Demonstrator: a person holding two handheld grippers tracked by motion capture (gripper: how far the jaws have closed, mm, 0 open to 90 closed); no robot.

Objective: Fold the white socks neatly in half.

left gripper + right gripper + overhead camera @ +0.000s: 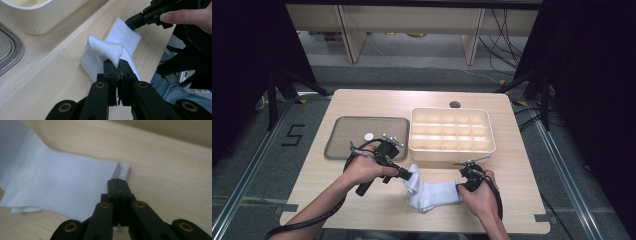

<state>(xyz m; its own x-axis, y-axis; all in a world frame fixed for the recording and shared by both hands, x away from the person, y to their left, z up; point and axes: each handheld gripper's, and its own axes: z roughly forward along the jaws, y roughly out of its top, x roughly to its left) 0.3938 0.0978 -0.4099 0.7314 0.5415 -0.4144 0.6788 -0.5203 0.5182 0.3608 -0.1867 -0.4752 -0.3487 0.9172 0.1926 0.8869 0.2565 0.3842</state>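
Note:
A white sock [432,194] lies on the wooden table [362,210] near the front edge, folded over at its left end. My left gripper [408,174] is shut on the sock's lifted toe end [107,48], holding that part above the table. My right gripper [460,186] is shut on the ribbed cuff [75,182] at the sock's right end, which lies flat. In the left gripper view the right gripper [135,21] shows at the far end of the sock with a thumb on it.
A cream divided box [452,131] with several compartments stands behind the sock. A grey metal tray [362,135] with a small white disc [369,136] lies to its left. A round hole [455,104] is in the table's far edge.

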